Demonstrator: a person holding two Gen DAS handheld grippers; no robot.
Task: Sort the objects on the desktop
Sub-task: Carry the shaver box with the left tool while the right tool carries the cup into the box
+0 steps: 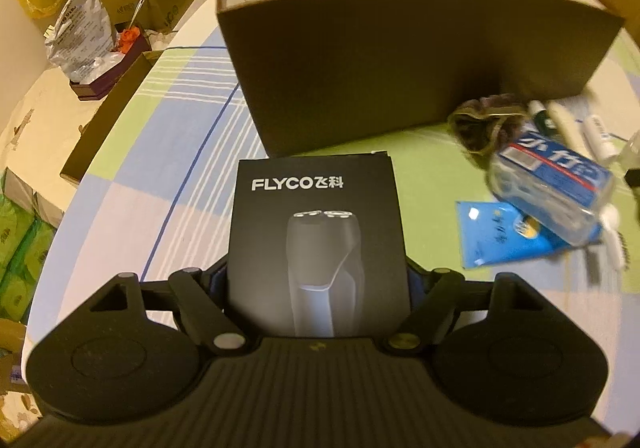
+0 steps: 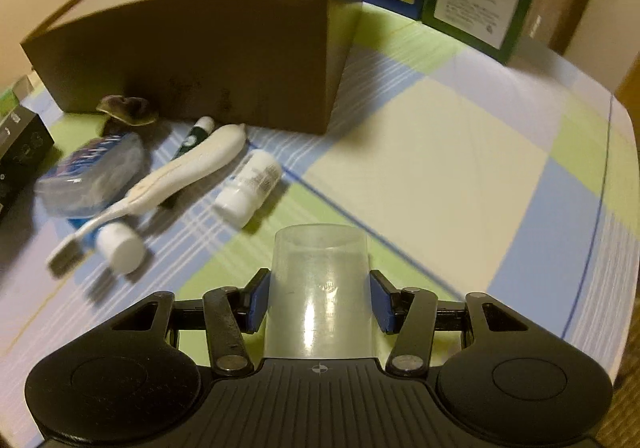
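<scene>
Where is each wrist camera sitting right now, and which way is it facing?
Left wrist: on the left gripper, angled down at the tablecloth; its jaws hold a black FLYCO box.
Right wrist: on the right gripper, angled down; its jaws clasp a clear cup.
Shared: the brown cardboard box ahead and the blue-labelled clear case.

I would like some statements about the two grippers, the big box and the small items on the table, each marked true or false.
1. The left gripper holds a black shaver box. True.
2. The right gripper holds a toothbrush. False: a clear plastic cup sits between its pads; the white toothbrush lies on the tablecloth.
3. The big brown box is open at the top. True.
4. The small white bottle stands upright. False: it lies on its side.
5. The dark hair tie lies inside the brown box. False: it lies on the cloth in front of it.
</scene>
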